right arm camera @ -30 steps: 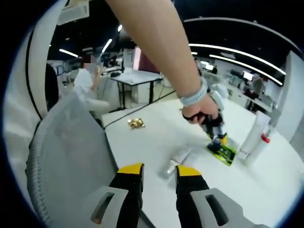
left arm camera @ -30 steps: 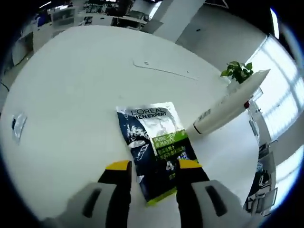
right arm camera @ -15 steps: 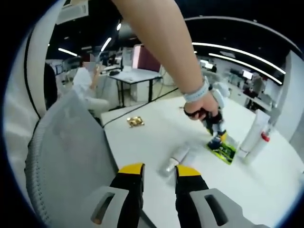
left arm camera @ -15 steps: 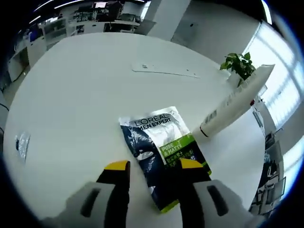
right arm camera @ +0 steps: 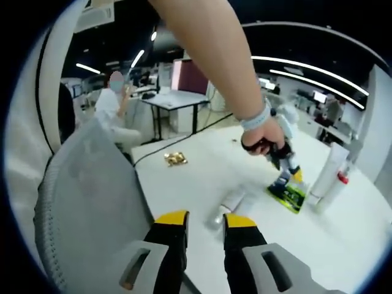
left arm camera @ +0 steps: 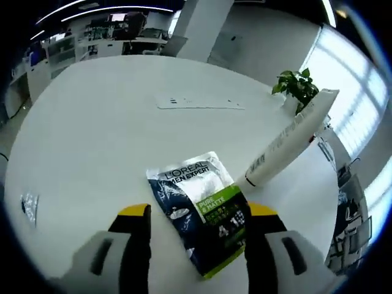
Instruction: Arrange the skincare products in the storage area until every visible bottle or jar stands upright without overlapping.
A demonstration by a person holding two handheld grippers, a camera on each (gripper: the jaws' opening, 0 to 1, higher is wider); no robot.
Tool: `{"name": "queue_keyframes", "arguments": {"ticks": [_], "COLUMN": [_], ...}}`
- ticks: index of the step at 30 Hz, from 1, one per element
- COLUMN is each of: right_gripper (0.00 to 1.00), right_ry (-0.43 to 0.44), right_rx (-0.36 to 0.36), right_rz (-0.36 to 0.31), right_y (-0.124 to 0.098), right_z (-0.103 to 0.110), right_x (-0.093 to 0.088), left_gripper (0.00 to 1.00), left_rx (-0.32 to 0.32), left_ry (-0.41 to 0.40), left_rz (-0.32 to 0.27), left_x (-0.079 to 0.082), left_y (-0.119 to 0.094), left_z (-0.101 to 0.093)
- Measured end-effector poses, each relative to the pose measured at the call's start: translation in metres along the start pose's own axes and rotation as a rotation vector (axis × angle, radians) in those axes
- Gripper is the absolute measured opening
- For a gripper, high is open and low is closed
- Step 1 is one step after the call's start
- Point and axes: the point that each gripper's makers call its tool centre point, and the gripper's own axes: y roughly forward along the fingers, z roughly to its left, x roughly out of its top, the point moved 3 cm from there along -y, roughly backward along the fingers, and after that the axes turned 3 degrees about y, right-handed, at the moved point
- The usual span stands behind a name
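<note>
A dark blue and green L'Oreal Men Expert sachet (left arm camera: 199,207) lies flat on the white round table (left arm camera: 98,128). My left gripper (left arm camera: 198,212) is open, its yellow-tipped jaws standing on either side of the sachet. A white tube (left arm camera: 286,139) stands on its cap just beyond the sachet, to the right. In the right gripper view a hand holds the left gripper (right arm camera: 286,174) over the sachet (right arm camera: 288,196), beside the white tube (right arm camera: 331,173). A clear bottle (right arm camera: 225,206) lies on its side on the table. My right gripper (right arm camera: 205,219) hangs off the table's edge, jaws a little apart, holding nothing.
A potted plant (left arm camera: 297,86) stands behind the tube. A flat strip (left arm camera: 197,103) lies farther across the table and a small foil packet (left arm camera: 28,204) at its left edge. A gold wrapper (right arm camera: 174,158) lies near the table's rim. A grey mesh chair back (right arm camera: 92,196) is close on the left.
The left gripper's jaws have spread wider around the sachet, and its view has shifted a little. The right gripper has hardly moved.
</note>
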Motion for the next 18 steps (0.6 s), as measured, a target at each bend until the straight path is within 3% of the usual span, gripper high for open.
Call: {"name": "queue_keyframes", "arguments": {"ticks": [6, 9, 12, 18], "right_gripper": [0.22, 0.23, 0.24, 0.26], "right_ry": [0.005, -0.024, -0.017, -0.033], "right_rx": [0.025, 0.027, 0.033, 0.043], "right_rz": [0.012, 0.025, 0.030, 0.045], "right_y": [0.002, 0.003, 0.003, 0.005], "right_z": [0.005, 0.008, 0.008, 0.011], "right_x": [-0.002, -0.004, -0.004, -0.007], "left_gripper": [0.55, 0.57, 0.58, 0.58], "left_rx": [-0.007, 0.004, 0.028, 0.071], "left_ry": [0.048, 0.113, 0.217, 0.305], "left_rz": [-0.150, -0.214, -0.232, -0.225], "left_x": [0.002, -0.005, -0.023, -0.067], "left_y": [-0.057, -0.093, -0.131, -0.189], "left_z": [-0.017, -0.025, -0.039, -0.046]}}
